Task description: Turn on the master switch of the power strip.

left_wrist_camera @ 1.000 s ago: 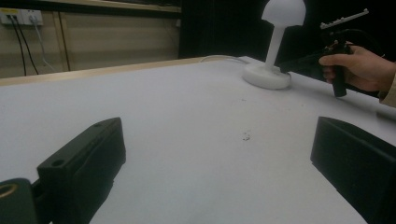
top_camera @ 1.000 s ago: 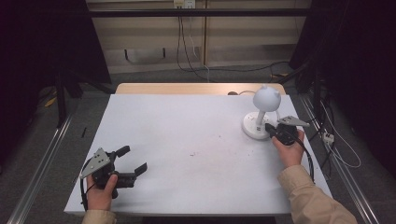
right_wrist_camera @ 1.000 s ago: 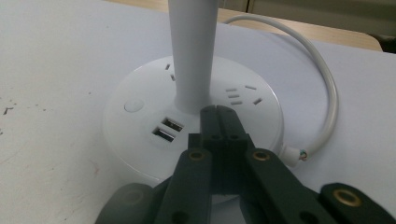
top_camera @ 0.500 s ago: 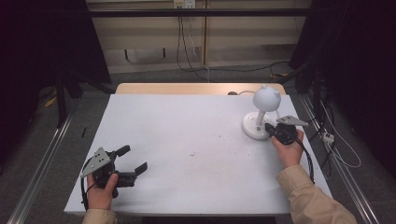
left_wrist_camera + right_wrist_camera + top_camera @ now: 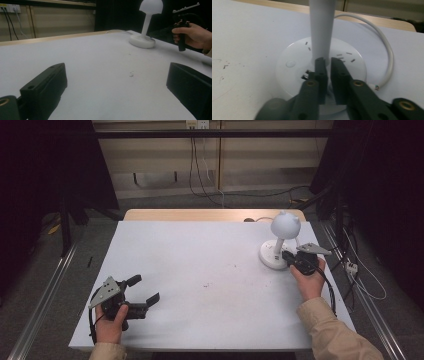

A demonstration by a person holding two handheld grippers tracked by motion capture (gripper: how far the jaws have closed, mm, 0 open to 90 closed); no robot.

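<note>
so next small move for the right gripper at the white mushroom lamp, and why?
Probably open the right gripper wider and ease forward around the white mushroom-shaped lamp stem. Its jaws have just been opening, but only a narrow gap shows, with nothing clamped. The tips sit over the round white base, just short of the stem, which looks wider than the gap.

Lamp [image 5: 279, 245] on the table's [image 5: 200, 270] far right, cord [image 5: 384, 47] behind it, left hand-held gripper [image 5: 142, 292] near left.
</note>
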